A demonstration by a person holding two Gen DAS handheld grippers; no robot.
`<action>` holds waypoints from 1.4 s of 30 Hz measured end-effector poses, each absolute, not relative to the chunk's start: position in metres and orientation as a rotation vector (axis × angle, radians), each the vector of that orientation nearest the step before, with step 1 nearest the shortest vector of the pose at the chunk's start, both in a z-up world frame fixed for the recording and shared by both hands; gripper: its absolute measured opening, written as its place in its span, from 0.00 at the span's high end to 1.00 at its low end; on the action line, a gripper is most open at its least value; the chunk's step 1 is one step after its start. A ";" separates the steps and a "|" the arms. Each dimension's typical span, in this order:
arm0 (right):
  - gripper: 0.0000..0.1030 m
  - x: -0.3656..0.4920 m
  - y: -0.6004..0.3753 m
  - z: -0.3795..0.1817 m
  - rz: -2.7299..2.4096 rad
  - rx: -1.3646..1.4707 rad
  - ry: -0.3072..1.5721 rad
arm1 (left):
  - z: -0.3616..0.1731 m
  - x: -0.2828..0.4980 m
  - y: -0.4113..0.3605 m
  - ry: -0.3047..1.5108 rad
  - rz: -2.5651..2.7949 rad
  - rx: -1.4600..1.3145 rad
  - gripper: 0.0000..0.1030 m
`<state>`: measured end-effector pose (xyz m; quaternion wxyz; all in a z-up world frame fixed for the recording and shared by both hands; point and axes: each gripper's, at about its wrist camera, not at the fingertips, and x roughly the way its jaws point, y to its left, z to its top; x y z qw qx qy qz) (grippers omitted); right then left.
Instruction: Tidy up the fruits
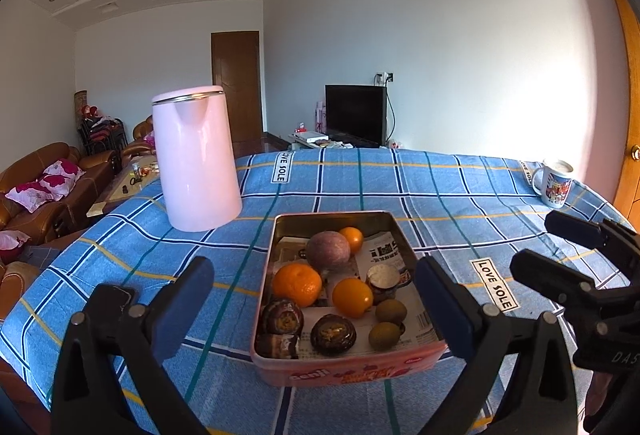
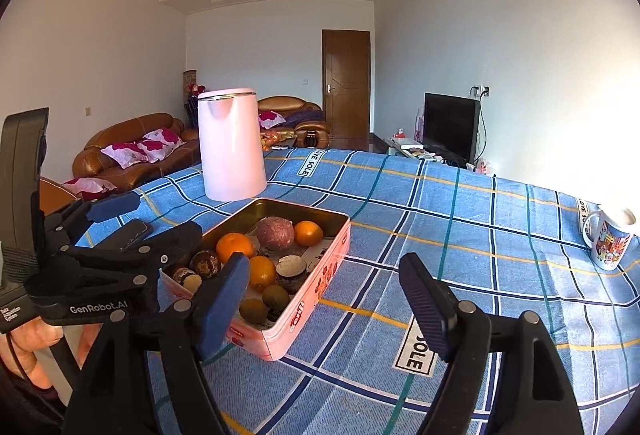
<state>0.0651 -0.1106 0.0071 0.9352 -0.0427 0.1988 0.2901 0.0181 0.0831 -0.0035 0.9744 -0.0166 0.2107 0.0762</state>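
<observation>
A pink metal tin [image 1: 348, 369] [image 2: 320, 277] lined with newspaper sits on the blue checked tablecloth. It holds oranges [image 1: 297, 283] [image 2: 235, 246], a purple passion fruit [image 1: 328, 250] [image 2: 274, 233], two kiwis [image 1: 385, 335] [image 2: 276, 295], dark halved fruits [image 1: 333, 334] and a small jar [image 1: 383, 279]. My left gripper [image 1: 316, 307] is open and empty, its fingers either side of the tin's near end. My right gripper [image 2: 328, 303] is open and empty, just right of the tin; it also shows in the left wrist view [image 1: 560, 247].
A pink kettle [image 1: 196, 159] [image 2: 232, 145] stands behind the tin on the left. A printed mug [image 1: 554, 182] [image 2: 610, 241] stands at the table's far right. Sofas, a door and a TV lie beyond the table edge.
</observation>
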 end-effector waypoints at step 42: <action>0.23 0.044 -0.129 0.015 0.574 -0.060 0.344 | 0.001 0.010 0.069 0.434 0.140 -0.026 0.00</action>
